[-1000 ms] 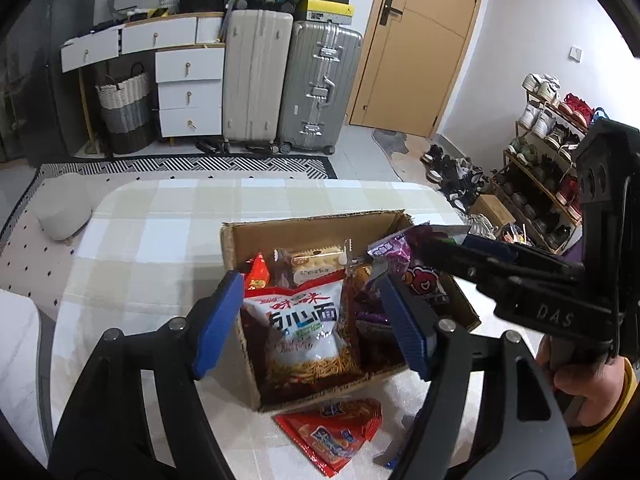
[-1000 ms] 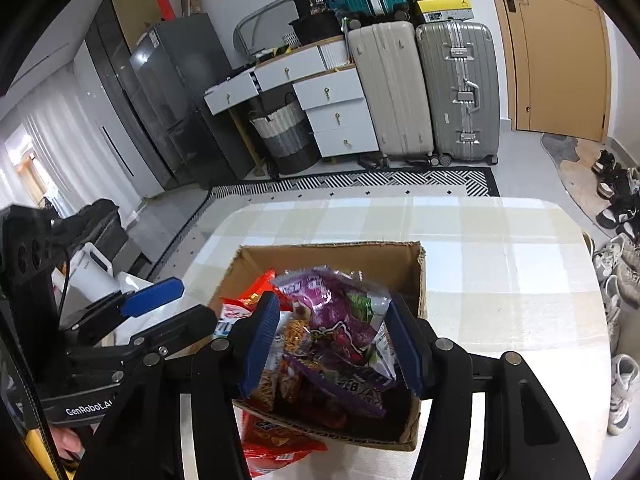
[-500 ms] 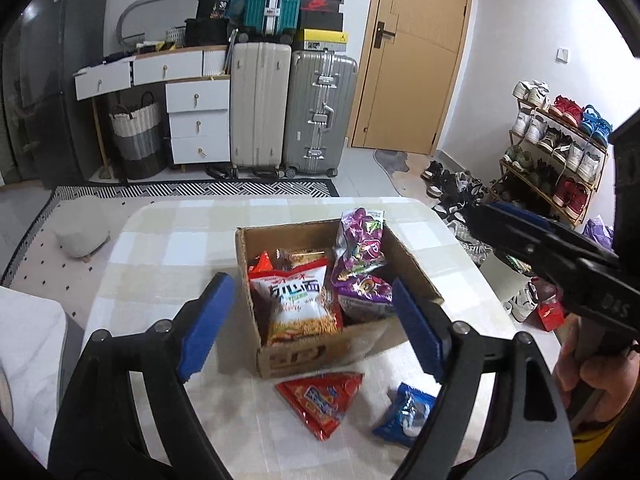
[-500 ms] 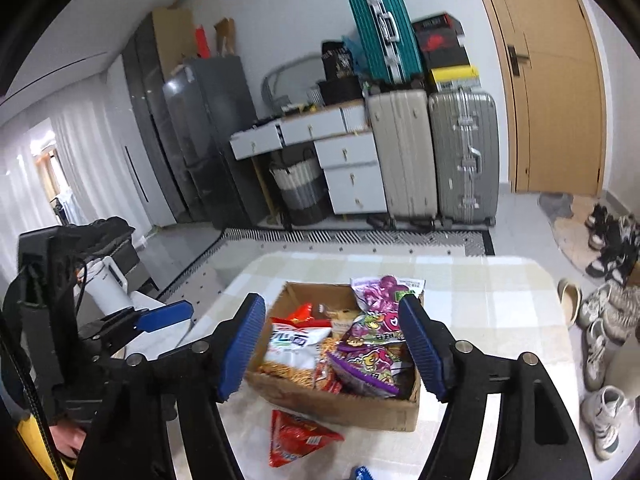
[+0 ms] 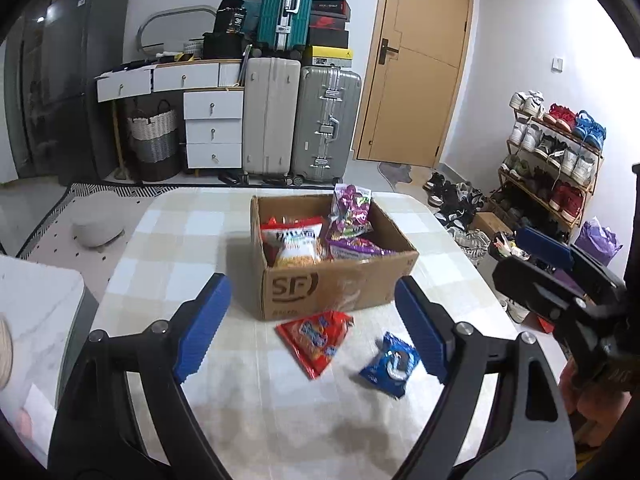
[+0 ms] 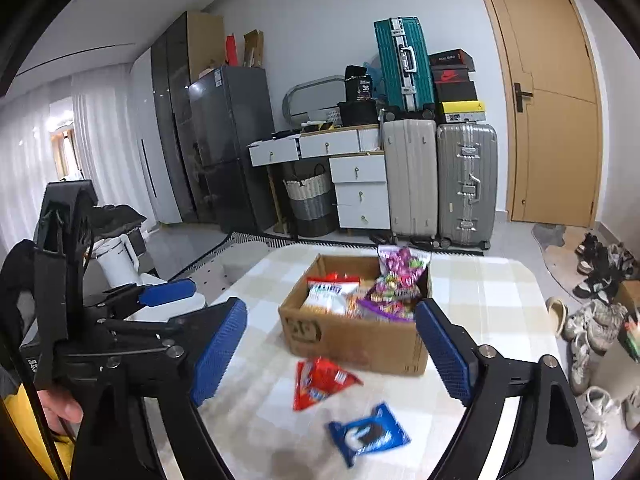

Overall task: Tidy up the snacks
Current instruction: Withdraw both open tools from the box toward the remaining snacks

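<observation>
Both grippers pulled back from box [image 5: 332,280]; left gripper [image 5: 308,330], right gripper [image 6: 332,350] wide, empty. Red packet [image 5: 316,334], blue packet [image 5: 390,364] on bench [image 5: 180,248].

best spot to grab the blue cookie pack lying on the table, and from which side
Come straight down from above with the right tongs, which are open and nearest. The blue cookie pack lies flat on the table, clear of the red snack bag and the box. Pinch it across its narrower width near the middle, since a flat pack offers no side wall to grip.
</observation>
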The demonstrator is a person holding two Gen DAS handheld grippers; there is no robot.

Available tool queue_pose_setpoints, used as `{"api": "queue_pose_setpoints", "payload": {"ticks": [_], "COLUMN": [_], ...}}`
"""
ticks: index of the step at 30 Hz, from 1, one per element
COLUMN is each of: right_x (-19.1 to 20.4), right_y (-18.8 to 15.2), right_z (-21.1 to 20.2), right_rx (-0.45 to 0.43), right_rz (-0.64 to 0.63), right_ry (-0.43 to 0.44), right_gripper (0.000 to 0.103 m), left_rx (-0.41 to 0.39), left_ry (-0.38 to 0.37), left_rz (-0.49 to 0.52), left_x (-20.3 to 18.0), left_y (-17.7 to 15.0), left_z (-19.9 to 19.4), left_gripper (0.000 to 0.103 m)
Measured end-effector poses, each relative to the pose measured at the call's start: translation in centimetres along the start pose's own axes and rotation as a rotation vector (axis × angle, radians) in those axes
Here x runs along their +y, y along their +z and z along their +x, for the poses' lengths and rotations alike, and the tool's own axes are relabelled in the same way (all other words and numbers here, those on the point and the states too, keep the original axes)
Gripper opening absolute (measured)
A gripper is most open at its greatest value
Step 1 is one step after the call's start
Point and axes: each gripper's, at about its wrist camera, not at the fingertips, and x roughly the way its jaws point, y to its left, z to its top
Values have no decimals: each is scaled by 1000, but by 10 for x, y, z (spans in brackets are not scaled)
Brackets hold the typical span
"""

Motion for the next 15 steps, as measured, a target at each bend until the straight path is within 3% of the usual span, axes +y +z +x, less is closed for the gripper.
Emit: {"api": "queue_pose_setpoints", "payload": {"ticks": [8, 15], "right_x": [7, 6], "right_y": [-21, -28], "right_z": [-28, -34], "right_rx": [-6, 3], "right_rz": [26, 36], "right_ry": [-113, -140], "right_gripper": [97, 99], "left_rx": [17, 36], "left_ry": [12, 21], "left_rz": [-4, -12], "left_x": [-2, -3], "left_y": [-35, -49], "left_z": [-22, -27], "left_gripper": [83, 83]}}
